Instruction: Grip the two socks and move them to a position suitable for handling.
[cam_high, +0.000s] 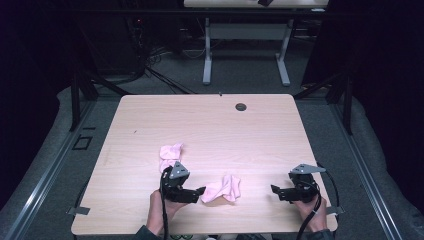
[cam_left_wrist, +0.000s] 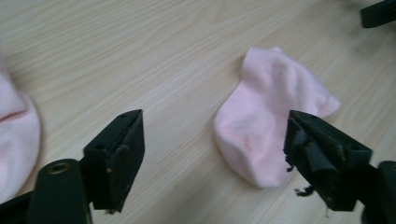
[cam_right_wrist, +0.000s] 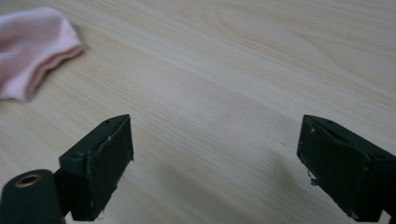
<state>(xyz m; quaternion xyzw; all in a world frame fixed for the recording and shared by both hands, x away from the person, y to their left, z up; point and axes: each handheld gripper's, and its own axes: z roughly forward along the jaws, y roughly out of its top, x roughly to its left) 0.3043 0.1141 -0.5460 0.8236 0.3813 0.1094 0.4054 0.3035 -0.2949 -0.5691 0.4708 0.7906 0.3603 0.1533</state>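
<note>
Two pink socks lie on the table (cam_high: 150, 120). Near sock (cam_high: 222, 189) sits crumpled just ahead of the left gripper (cam_high: 200, 192), jaws wide, empty; its long axis runs away from them. Right gripper (cam_high: 274, 191), wide too, stands well apart. Far sock (cam_high: 170, 156) lies behind.

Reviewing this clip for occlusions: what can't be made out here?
- Far pink sock: near end hidden behind the left gripper in the high view; cut by the left edge in the left gripper view.
- Near pink sock: cut by the left edge in the right gripper view.
- Dark round spot on the table: too small to identify.
</note>
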